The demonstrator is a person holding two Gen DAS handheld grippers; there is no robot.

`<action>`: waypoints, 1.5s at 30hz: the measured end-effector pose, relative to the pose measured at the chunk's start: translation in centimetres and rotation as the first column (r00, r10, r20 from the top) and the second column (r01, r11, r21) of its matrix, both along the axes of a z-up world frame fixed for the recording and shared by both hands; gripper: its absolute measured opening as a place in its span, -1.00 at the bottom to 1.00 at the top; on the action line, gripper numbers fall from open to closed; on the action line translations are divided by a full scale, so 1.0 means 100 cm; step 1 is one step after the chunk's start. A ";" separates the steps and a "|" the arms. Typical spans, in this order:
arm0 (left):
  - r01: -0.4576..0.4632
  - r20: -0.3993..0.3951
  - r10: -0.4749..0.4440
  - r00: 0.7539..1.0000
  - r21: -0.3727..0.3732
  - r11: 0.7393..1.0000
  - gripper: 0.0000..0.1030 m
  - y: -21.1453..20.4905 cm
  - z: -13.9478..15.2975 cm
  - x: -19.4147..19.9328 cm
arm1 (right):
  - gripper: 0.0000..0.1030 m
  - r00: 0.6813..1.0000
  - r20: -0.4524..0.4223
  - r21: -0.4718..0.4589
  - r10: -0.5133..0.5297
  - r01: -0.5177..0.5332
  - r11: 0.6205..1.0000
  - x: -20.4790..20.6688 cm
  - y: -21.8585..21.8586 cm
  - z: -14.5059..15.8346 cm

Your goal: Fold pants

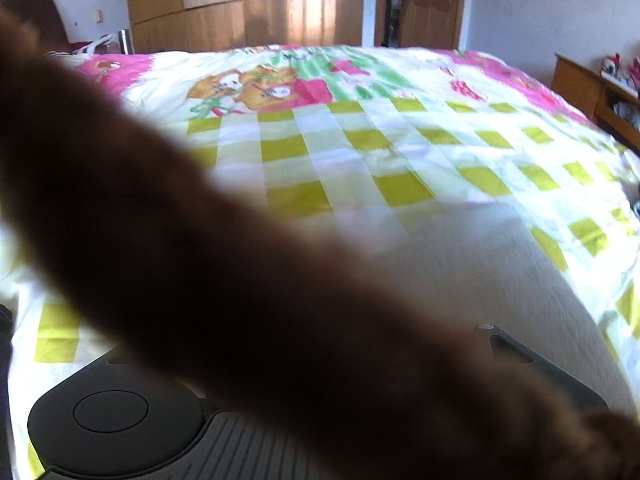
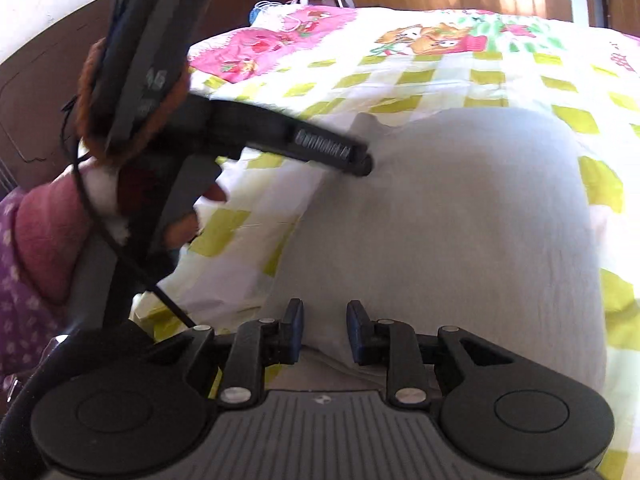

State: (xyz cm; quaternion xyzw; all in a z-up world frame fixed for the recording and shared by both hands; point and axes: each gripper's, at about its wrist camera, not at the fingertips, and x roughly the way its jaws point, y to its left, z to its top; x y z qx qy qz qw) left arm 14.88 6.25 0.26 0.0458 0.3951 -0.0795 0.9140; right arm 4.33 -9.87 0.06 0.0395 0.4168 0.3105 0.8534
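Light grey pants [image 2: 452, 220] lie spread on a bed with a yellow-checked sheet [image 2: 404, 76]. My right gripper [image 2: 325, 330] hovers over their near edge. Its blue-padded fingers [image 2: 294, 330] stand apart, grey cloth shows in the gap, and no pad visibly presses on it. My left gripper [image 2: 360, 162] reaches in from the left, its tip at the pants' far left edge, seen only from the side. In the left wrist view a blurred brown fuzzy sleeve [image 1: 240, 280] crosses the picture and hides that gripper's fingers. Only the pants [image 1: 460, 264] and the gripper's body [image 1: 112, 412] show.
A hand [image 2: 188, 224] with a pink sleeve [image 2: 48, 232] holds the left gripper, and a black cable [image 2: 120, 248] hangs from it. A dark headboard [image 2: 32, 100] stands at the left, a pink pillow [image 2: 256, 48] beyond. A wooden wardrobe [image 1: 248, 4], a door [image 1: 432, 0] and a shelf [image 1: 592, 88] border the bed.
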 end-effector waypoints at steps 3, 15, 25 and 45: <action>0.009 0.027 -0.010 1.000 0.053 0.999 0.14 -0.001 0.000 -0.020 | -0.23 0.999 0.018 0.032 -0.049 0.049 0.998 -0.012 -0.015 0.015; -0.004 -0.015 0.003 1.000 -0.084 0.996 0.13 0.006 0.005 -0.103 | -0.23 0.957 -0.003 -0.049 -0.290 0.289 0.956 -0.040 -0.055 0.012; -0.019 -0.032 0.016 0.999 -0.098 0.995 0.14 -0.001 -0.002 -0.138 | -0.23 0.934 0.023 -0.109 -0.358 0.358 0.927 -0.064 -0.063 0.014; -0.010 0.012 0.011 1.000 -0.053 0.999 0.22 -0.013 0.008 -0.162 | -0.21 0.927 0.075 0.001 -0.368 0.369 0.929 -0.077 -0.067 0.030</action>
